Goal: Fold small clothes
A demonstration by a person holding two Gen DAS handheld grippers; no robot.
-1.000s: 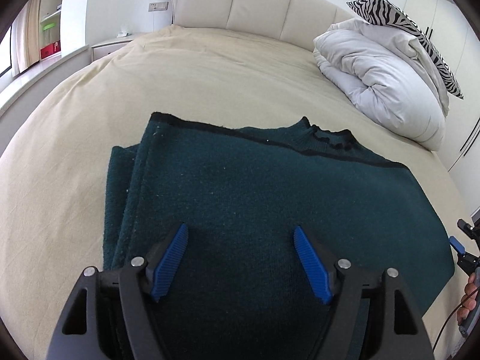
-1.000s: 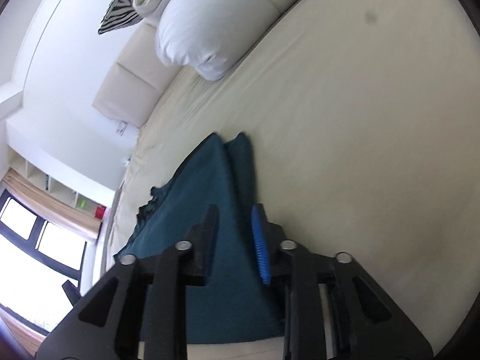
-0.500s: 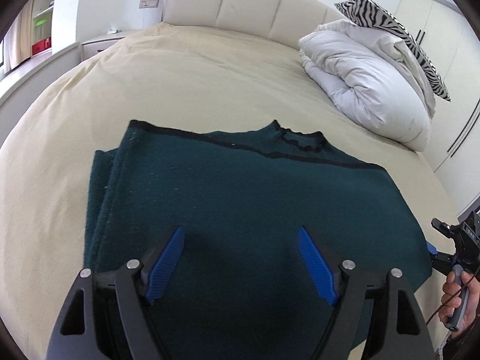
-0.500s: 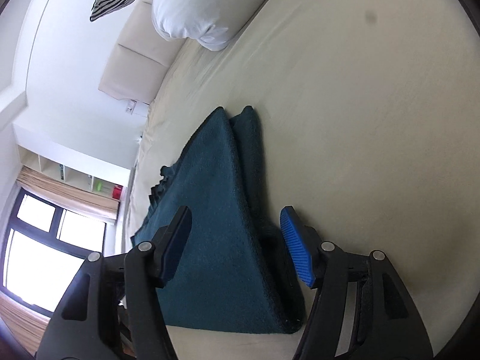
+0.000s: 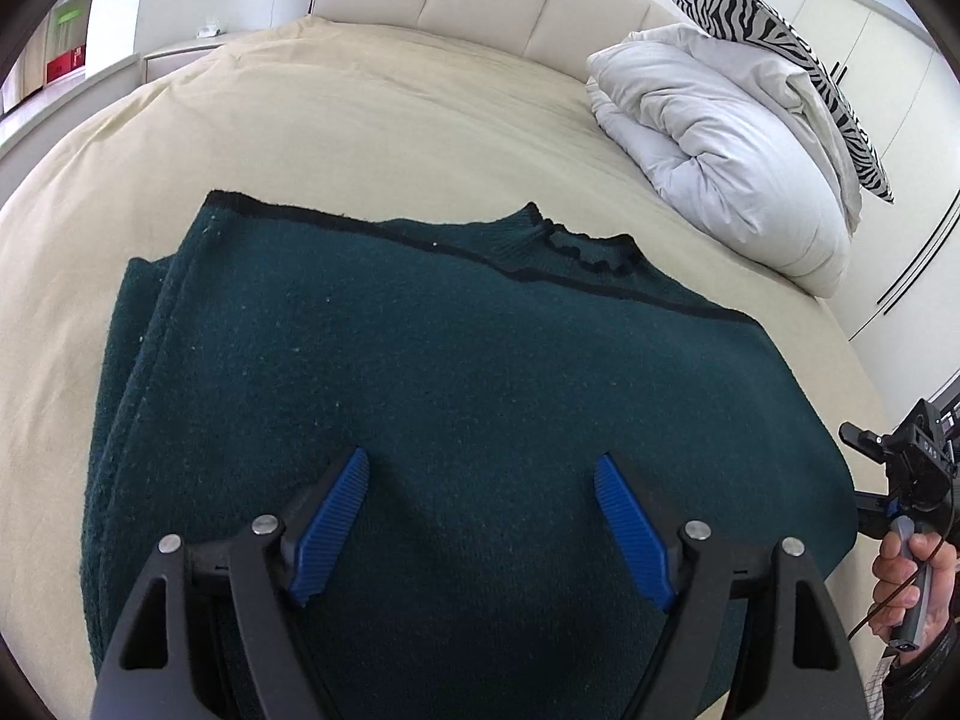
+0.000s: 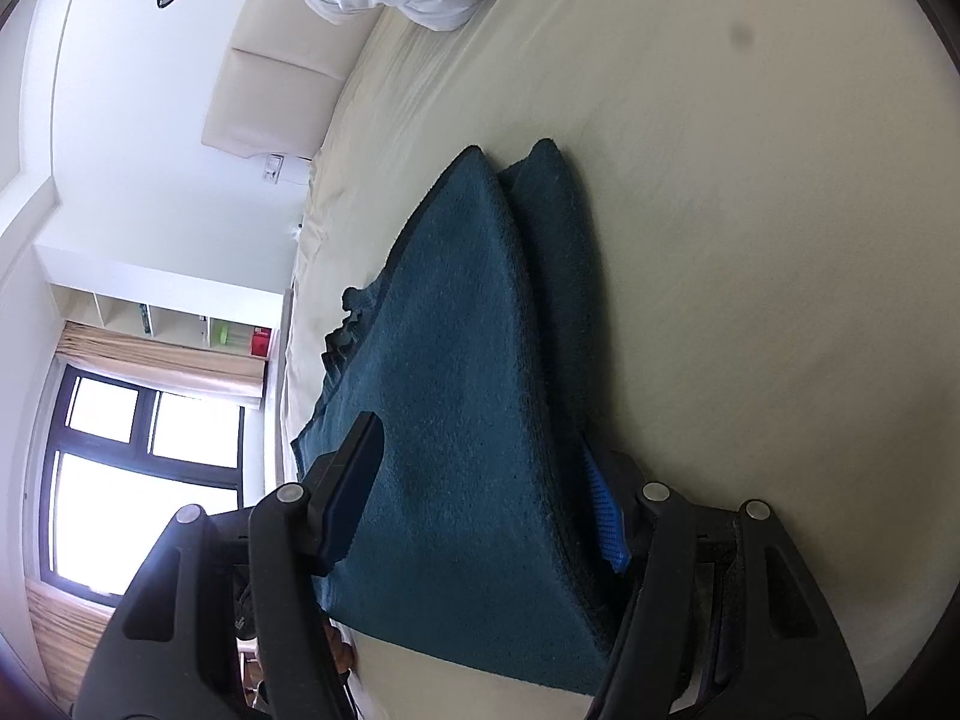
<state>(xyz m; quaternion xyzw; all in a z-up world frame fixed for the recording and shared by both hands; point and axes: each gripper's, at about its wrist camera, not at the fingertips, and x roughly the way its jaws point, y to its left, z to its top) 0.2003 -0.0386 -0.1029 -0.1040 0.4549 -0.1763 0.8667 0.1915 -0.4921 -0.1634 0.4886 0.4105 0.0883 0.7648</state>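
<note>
Meanwhile, both tongs, left [image 5: 480, 516] and right [image 6: 480, 504], gape apart over the sweater's [image 5: 420, 390] near edge, bare bed [image 5: 360, 120] beyond.

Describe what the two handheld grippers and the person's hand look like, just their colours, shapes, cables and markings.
The left gripper has a black angular frame with triangular cut-outs, silver round pivot bolts and ribbed blue pads on its fingers. The right gripper matches it, with one blue ribbed pad showing. In the left wrist view, a bare hand grips a grey handle trailing a thin dark cable.
</note>
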